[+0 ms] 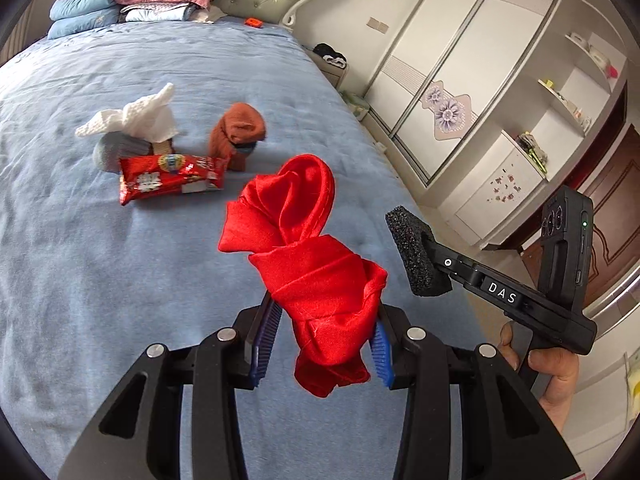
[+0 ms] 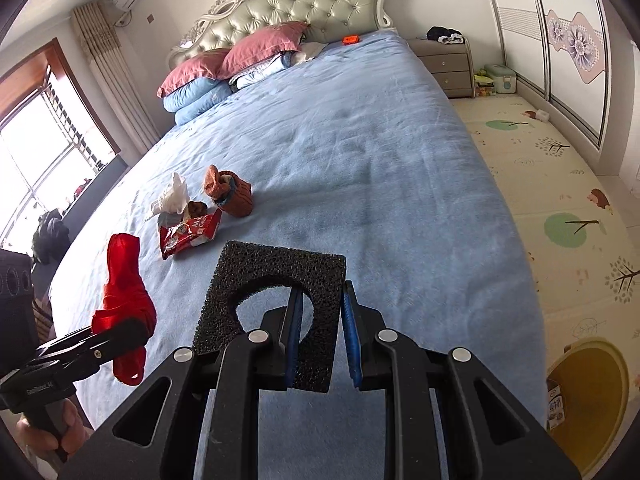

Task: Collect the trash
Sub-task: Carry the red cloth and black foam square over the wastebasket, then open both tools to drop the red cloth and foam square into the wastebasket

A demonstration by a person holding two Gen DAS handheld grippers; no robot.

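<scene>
We pinch one red cloth (image 1: 320, 276) in our left gripper (image 1: 324, 344) and one black sponge (image 2: 272, 312) in our right gripper (image 2: 320, 344), with one red wrapper (image 1: 172, 178) on the bed (image 1: 100, 260) at ten o'clock.

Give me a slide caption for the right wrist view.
Right tool clamps a black foam pad above the blue bed; left tool holds red cloth.

- I see a bed (image 2: 360, 128) under a blue sheet — it carries everything.
- Mid-bed, clustered close: white crumpled tissue (image 1: 132, 118), red snack wrapper (image 1: 172, 178), rust-orange sock (image 1: 238, 130), a grey item (image 1: 106, 152) partly under the tissue.
- At the headboard end: stacked pink and blue pillows (image 2: 224, 72) — plus a small orange object (image 2: 351, 40).
</scene>
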